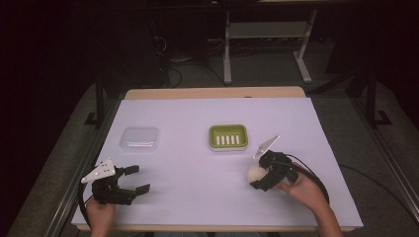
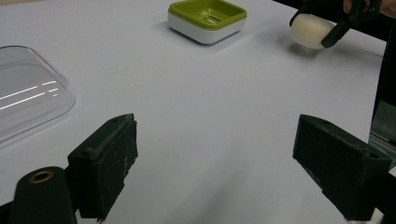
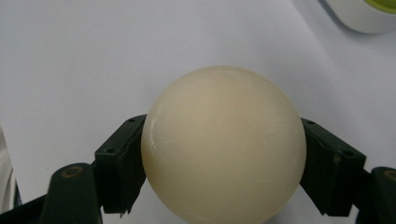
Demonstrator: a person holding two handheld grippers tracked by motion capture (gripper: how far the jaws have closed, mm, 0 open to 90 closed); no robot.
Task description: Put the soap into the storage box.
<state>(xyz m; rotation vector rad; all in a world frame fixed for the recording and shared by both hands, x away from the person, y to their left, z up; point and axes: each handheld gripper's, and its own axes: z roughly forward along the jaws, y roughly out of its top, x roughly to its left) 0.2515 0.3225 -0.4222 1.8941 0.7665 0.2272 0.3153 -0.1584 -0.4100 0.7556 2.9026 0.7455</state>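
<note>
Right gripper [image 1: 258, 176] pinches a cream soap bar [image 1: 255, 173] near green soap dish [image 1: 227, 137]; left gripper [image 1: 138, 178] spread wide, w/ nothing between jaws.

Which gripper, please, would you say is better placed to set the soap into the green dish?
The right gripper, probably. It is shut on the soap and sits just below and right of the green dish. The left gripper is open with nothing in it, nearer the clear lid.
</note>
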